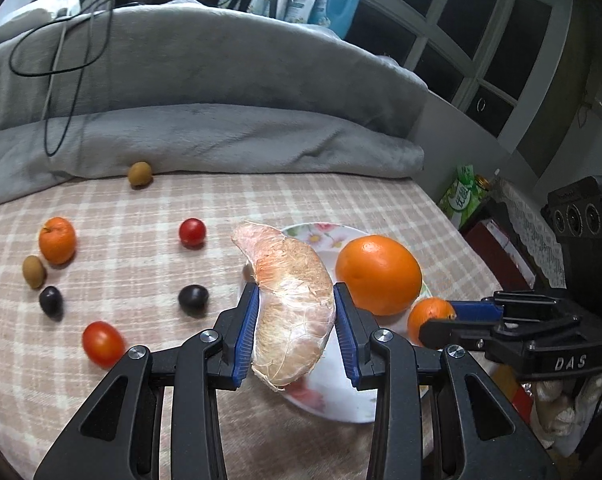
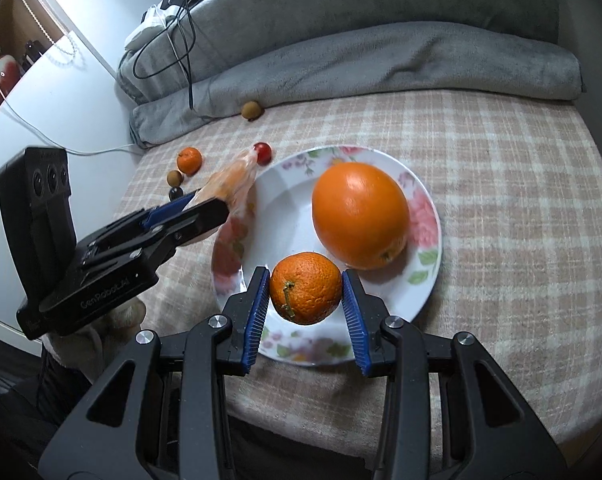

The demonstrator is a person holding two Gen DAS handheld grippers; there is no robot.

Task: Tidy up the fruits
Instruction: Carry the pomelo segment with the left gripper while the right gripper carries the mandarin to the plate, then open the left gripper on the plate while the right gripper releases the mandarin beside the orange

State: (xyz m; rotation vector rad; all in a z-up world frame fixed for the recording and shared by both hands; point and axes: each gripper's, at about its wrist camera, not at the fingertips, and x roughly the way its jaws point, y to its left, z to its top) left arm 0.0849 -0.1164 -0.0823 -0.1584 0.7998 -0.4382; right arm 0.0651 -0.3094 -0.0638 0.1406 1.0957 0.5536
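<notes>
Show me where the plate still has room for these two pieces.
Plate: bare white centre and left half, between the big orange and the left rim. The right half is crowded by that orange. The held mandarin and pomelo segment fit there.

Dim, cool indoor light from above leaves soft shadows and a small glare on the large orange (image 2: pixel 360 215), with strong fisheye bending and dark vignetted corners.

Plate (image 2: pixel 423 280) near half bare, my way in there; large orange (image 2: pixel 359 214) blocks far right side. Loose tomatoes (image 1: pixel 103 343), grapes (image 1: pixel 193 299) clutter cloth left. Grey blanket (image 1: pixel 221 140) walls off back.
</notes>
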